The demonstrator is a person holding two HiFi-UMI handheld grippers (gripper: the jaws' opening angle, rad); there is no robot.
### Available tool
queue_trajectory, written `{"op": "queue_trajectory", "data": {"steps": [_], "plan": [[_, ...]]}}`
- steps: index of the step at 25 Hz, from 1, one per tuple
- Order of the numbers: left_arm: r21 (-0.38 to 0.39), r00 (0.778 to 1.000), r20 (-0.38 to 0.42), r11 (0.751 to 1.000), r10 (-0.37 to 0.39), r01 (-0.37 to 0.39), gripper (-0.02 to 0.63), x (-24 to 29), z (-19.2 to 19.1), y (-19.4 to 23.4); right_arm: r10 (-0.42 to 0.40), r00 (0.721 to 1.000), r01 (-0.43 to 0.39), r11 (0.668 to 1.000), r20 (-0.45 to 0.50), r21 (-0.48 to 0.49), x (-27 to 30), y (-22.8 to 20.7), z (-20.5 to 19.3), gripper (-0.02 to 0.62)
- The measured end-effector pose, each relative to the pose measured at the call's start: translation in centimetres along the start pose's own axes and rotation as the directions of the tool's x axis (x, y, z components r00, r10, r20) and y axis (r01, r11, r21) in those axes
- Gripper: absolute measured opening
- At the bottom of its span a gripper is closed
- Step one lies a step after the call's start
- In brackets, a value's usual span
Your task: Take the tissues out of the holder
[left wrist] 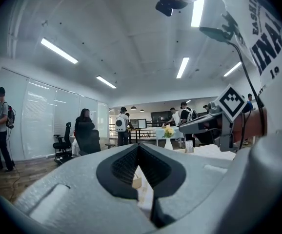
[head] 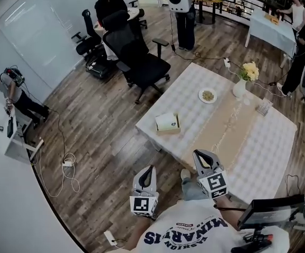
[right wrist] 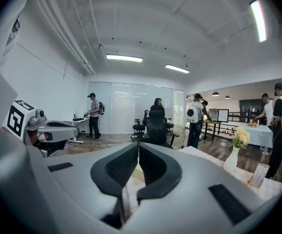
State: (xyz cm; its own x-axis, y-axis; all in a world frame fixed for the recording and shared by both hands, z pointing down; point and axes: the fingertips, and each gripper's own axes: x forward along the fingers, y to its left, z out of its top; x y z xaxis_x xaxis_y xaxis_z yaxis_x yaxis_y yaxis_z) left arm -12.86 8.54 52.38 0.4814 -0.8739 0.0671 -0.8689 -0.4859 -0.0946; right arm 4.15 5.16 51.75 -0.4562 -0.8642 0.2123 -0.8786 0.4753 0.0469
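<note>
Head view: tissue holder (head: 167,123) sits on table (head: 268,146).

Tissue holder (head: 168,123) on table (head: 268,144); L hand-held gripper (head: 149,168), R hand-held gripper (head: 200,154) well apart.

Worktop (head: 268,141) has a white checked cloth with a beige runner (head: 231,120). The tissue holder (head: 167,123) is cream, the flowers (head: 250,70) yellow in a white vase (head: 239,88), the office chair (head: 136,57) black, and the floor (head: 99,136) grey-brown planks. The left tongs (left wrist: 139,147) and right tongs (right wrist: 138,146) are grey with black pads (left wrist: 126,167).
</note>
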Motion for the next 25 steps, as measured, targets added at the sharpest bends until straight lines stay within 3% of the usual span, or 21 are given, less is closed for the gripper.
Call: {"op": "queue_trajectory", "data": {"steps": [7, 14, 25], "plan": [[0.026, 0.999, -0.028, 0.999, -0.024, 0.025, 0.004, 8.6, 0.8, 2.3, 0.008, 1.000, -0.009, 0.999, 0.007, 0.042, 7.4, -5.8, 0.1, 0.009], [0.004, 0.999, -0.031, 1.000, -0.029, 0.029, 0.003, 14.8, 2.2, 4.5, 0.014, 1.000, -0.014, 0.998, 0.005, 0.064, 13.1, -10.7, 0.4, 0.009], [0.019, 1.000, -0.004, 1.000, 0.014, -0.014, 0.003, 19.3, 4.8, 8.8, 0.024, 0.999, -0.023, 0.998, -0.027, 0.055, 16.4, -12.5, 1.5, 0.009]]}}
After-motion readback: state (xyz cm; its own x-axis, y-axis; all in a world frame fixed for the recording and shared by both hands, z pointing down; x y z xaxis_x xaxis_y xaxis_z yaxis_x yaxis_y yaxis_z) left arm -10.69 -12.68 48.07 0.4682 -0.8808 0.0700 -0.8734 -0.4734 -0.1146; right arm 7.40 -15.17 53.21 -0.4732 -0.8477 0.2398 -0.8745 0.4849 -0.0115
